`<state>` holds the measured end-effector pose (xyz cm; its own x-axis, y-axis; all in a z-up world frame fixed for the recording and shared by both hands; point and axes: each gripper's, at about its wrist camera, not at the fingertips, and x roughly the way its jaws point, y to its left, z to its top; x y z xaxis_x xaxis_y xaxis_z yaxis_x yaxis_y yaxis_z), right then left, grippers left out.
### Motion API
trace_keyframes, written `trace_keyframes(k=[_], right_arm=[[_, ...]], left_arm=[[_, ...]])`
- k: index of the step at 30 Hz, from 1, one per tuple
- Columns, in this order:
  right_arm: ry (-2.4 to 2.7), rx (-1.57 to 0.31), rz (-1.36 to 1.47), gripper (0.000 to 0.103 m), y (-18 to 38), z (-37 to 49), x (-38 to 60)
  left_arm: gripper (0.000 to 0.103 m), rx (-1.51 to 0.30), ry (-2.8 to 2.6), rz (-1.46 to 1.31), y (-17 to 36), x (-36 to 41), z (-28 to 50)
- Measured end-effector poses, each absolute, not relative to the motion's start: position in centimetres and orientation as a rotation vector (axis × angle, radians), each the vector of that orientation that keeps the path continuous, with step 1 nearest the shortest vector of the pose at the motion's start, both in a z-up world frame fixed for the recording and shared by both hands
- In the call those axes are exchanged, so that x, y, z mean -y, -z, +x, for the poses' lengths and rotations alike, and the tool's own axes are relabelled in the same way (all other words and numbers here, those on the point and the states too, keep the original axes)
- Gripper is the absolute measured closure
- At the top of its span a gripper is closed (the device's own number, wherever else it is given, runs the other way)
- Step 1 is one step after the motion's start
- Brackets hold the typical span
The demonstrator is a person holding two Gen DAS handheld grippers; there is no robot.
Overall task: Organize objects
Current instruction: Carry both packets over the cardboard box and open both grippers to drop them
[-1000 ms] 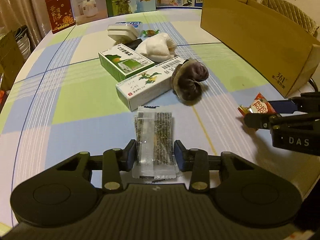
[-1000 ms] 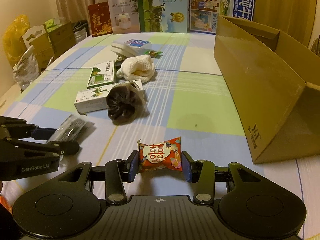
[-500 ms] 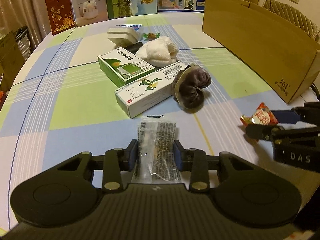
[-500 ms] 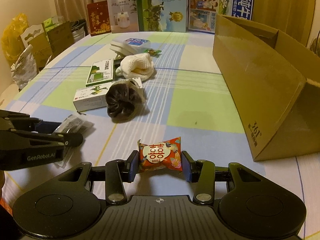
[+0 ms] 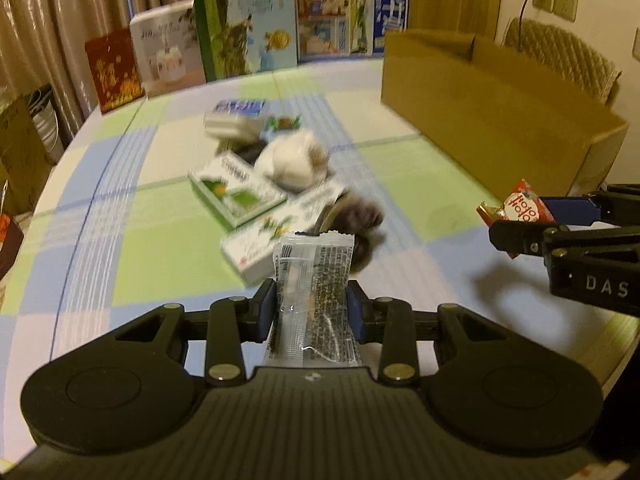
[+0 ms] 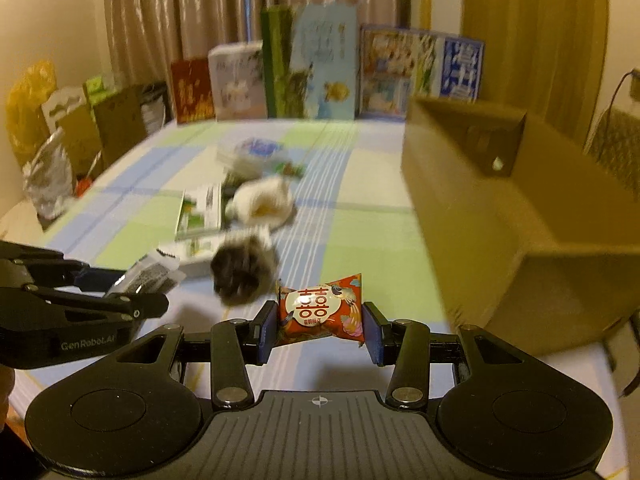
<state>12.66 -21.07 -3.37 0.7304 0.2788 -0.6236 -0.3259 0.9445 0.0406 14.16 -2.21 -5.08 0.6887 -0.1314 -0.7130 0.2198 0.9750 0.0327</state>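
My left gripper (image 5: 311,314) is shut on a clear sachet with dark print (image 5: 314,296), held up off the table. In the right wrist view the same sachet (image 6: 154,274) shows at the left gripper's (image 6: 152,292) tip. The right gripper (image 6: 319,330) is shut on a red candy packet (image 6: 322,310), also lifted; that candy packet (image 5: 520,208) appears at the right edge of the left wrist view. A pile remains on the checked tablecloth (image 5: 160,220): two green-and-white medicine boxes (image 5: 236,194), a white sock ball (image 5: 294,162) and a dark sock ball (image 6: 244,276).
A large open cardboard box (image 6: 500,208) lies on the table's right side. Upright cartons and printed boxes (image 5: 248,20) line the far edge. Bags and cartons (image 6: 60,140) stand beyond the left edge. A chair (image 5: 560,56) is behind the box.
Both grippers have risen off the table with their packets and tilted upward, so the views now blur and show more of the far wall. The sachet has left the tablecloth.
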Motion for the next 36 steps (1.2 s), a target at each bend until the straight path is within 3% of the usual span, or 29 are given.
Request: trace_keyframes(k=[7, 13, 24, 26, 27, 33, 35, 36], right_arm=[[-0.217, -0.559, -0.055, 0.061, -3.6, 14.3, 27.3], [-0.093, -0.558, -0.030, 0.061, -5.6, 17.4, 34.2], [-0.047, -0.615, 0.095, 0.061, -4.3, 20.7, 41.4], [-0.045, -0.619, 0.108, 0.061, -4.0, 20.9, 42.2], [-0.046, -0.623, 0.115, 0.061, -3.9, 21.0, 42.4], [-0.068, -0.639, 0.121, 0.061, -3.2, 21.8, 42.5], [-0.085, -0.636, 0.127, 0.058, -3.0, 22.0, 42.3], [-0.100, -0.631, 0.140, 0.043, -3.0, 22.2, 42.2]], left_arm=[[0.072, -0.682, 0.279, 0.123, -1.6, 7.0, 16.0], [0.072, -0.628, 0.399, 0.120, -5.5, 13.6, 18.5], [0.071, -0.658, 0.535, 0.144, -4.5, 23.4, 23.2], [0.069, -0.658, 0.550, 0.129, -3.8, 24.2, 23.8], [0.062, -0.659, 0.546, 0.123, -3.5, 24.5, 24.2], [0.062, -0.653, 0.523, 0.109, -3.6, 23.8, 25.1], [0.062, -0.652, 0.511, 0.098, -3.7, 23.1, 25.1], [0.062, -0.650, 0.503, 0.090, -3.9, 22.7, 25.0]])
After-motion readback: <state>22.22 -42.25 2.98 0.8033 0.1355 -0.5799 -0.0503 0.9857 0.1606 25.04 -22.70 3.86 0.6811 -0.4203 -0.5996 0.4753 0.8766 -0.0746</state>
